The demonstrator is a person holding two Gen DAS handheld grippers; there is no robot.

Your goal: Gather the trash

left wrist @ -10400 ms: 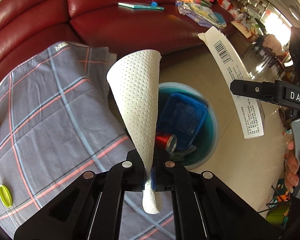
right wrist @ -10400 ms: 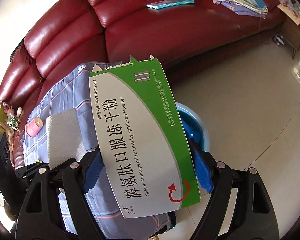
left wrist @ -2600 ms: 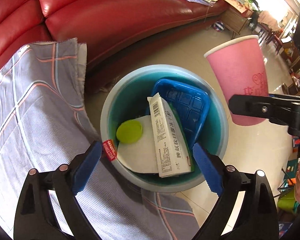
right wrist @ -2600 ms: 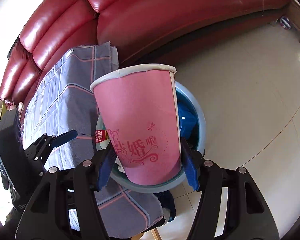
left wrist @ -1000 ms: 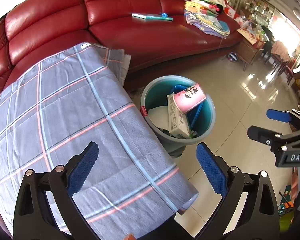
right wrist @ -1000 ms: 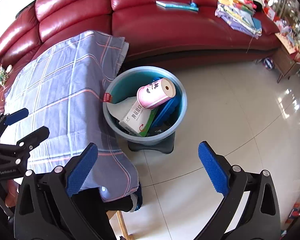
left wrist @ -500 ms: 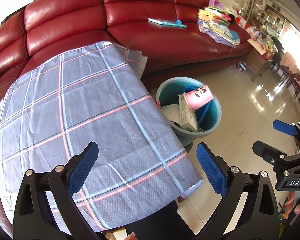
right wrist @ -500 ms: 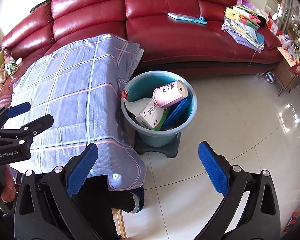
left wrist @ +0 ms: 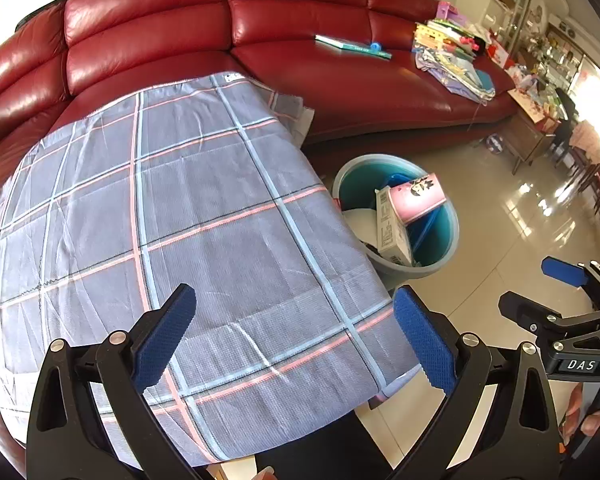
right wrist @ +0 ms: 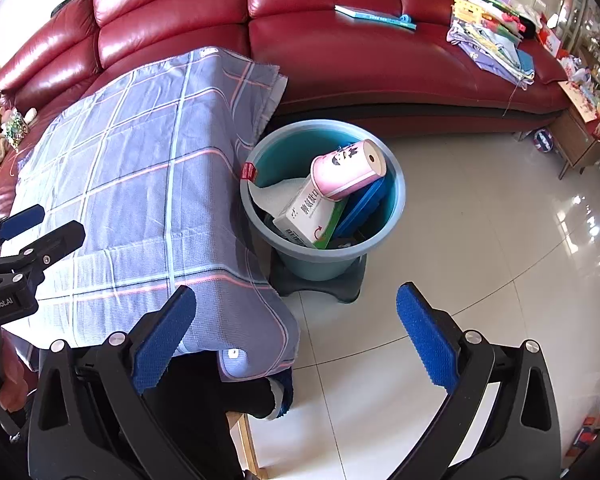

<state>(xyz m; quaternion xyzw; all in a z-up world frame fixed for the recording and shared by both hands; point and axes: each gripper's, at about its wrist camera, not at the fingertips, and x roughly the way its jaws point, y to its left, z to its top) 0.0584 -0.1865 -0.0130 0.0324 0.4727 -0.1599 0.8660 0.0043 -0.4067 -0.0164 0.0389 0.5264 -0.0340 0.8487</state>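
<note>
A blue-green bin (right wrist: 260, 216) stands on the floor beside the table; it also shows in the left wrist view (left wrist: 444, 248). In it lie a pink paper cup (right wrist: 346, 170), a green and white medicine box (right wrist: 310, 214), a blue plastic tray (right wrist: 360, 210) and white paper (right wrist: 276, 194). The cup (left wrist: 418, 198) and box (left wrist: 392, 228) also show in the left wrist view. My left gripper (left wrist: 294, 334) is open and empty above the checked tablecloth (left wrist: 180, 220). My right gripper (right wrist: 296, 330) is open and empty above the floor, near the table's corner.
A red leather sofa (right wrist: 340, 52) runs behind the table and bin, with a book (right wrist: 374, 16) and a pile of papers and cloth (right wrist: 492, 36) on it. Shiny tiled floor (right wrist: 480, 240) lies to the right. A wooden cabinet (right wrist: 580, 140) stands far right.
Both grippers have drawn back and up from the bin, so more of the tablecloth and floor shows. Earlier the right gripper held the pink cup; it now lies in the bin.
</note>
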